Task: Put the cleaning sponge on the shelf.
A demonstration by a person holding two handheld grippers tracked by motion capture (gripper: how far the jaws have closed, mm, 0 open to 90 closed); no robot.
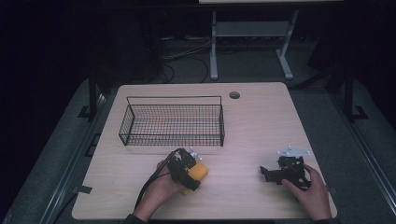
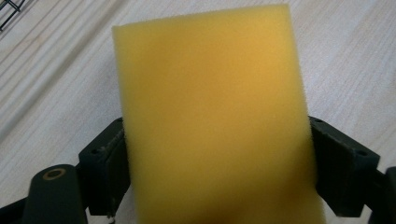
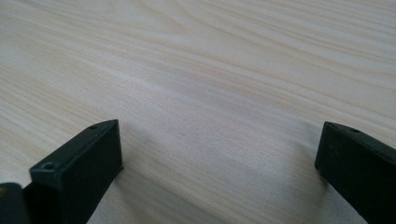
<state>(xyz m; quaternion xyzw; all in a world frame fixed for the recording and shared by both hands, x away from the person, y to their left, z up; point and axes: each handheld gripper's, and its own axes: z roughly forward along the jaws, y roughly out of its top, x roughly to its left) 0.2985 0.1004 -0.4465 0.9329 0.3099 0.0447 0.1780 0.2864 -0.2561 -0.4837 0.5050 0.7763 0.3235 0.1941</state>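
Left gripper (image 2: 215, 154), jaws wide, straddles the yellow sponge (image 2: 210, 112) lying flat on the bench (image 2: 355, 56), both pads at its sides for a grasp; right gripper (image 3: 219, 158) rests wide and empty.

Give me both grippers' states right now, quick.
Left gripper: jaws at both sides of the yellow sponge; whether they press on it cannot be told.
Right gripper: open, nothing between the jaws, over the table.
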